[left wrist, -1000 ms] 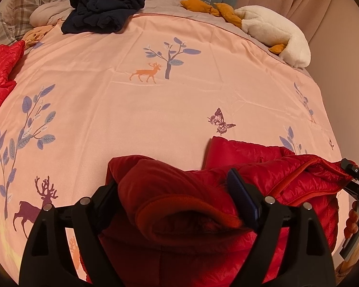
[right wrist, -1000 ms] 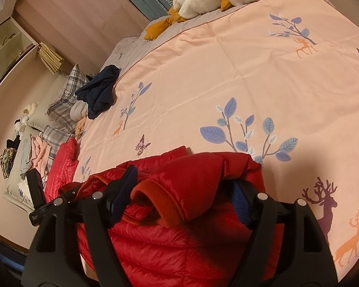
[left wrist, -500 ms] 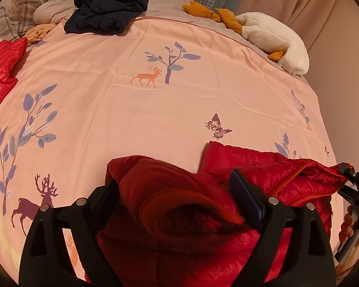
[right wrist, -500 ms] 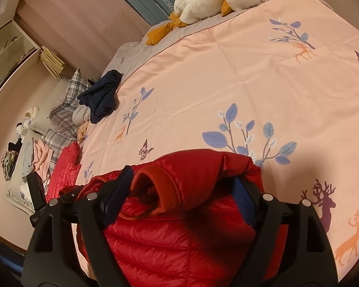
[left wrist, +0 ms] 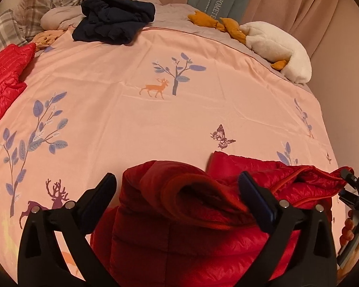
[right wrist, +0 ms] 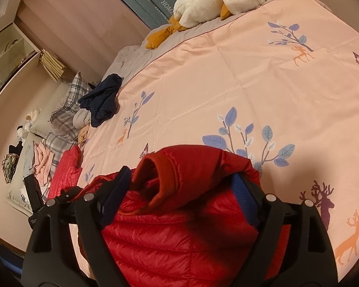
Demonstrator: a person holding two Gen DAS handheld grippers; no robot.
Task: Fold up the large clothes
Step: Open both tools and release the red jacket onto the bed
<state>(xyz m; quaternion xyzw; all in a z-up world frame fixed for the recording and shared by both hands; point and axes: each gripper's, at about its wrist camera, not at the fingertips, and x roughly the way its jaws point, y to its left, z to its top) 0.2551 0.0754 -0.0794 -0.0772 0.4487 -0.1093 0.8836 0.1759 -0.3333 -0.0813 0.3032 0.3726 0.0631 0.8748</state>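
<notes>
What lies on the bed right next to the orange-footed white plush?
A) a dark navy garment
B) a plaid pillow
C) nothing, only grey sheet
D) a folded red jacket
C: the white plush rests on bare grey sheet, apart from the navy garment.

The right hand-held gripper (right wrist: 179, 191) straddles a red puffer jacket (right wrist: 179, 234).

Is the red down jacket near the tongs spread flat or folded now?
Partly folded: the red down jacket lies doubled in layers on the pink bedcover, its collar bunched up between the fingers.
</notes>
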